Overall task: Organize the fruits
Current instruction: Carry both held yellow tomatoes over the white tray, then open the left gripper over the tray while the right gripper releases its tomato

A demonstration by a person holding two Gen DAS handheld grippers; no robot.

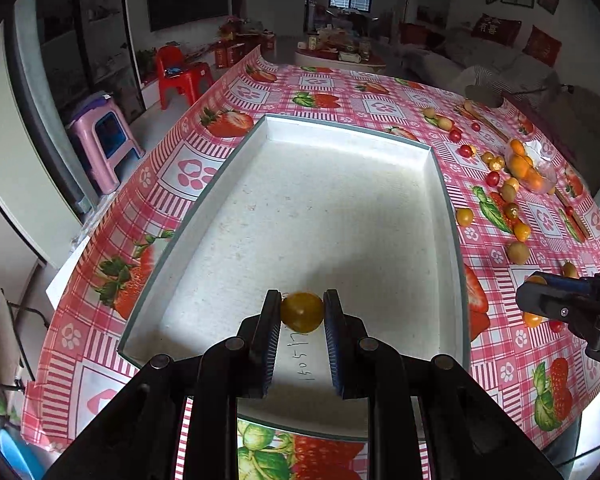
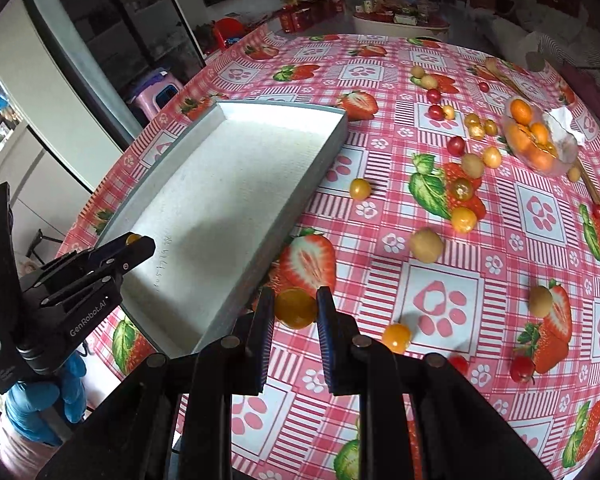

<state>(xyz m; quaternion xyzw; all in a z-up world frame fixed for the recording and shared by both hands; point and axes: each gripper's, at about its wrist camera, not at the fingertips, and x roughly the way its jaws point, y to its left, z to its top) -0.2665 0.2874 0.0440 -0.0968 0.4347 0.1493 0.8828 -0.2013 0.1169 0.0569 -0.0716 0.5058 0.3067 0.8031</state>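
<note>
two claws, one fruit each, tray waiting

we hold our left claw (image 1: 302, 312) clamped on a yellow tomato (image 1: 302, 311) low over the bare white tray (image 1: 448, 200), likely to set it down. our right claw (image 2: 293, 307) grips an orange fruit (image 2: 295, 307) just outside the tray wall. only the right view shows the loose fruits (image 2: 427, 245) spread on the surface (image 2: 380, 288) beside that claw.

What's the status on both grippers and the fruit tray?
Left gripper shut on yellow cherry tomato over white tray. Right gripper shut on orange fruit beside tray. Tray interior bare, nothing blocking.
</note>
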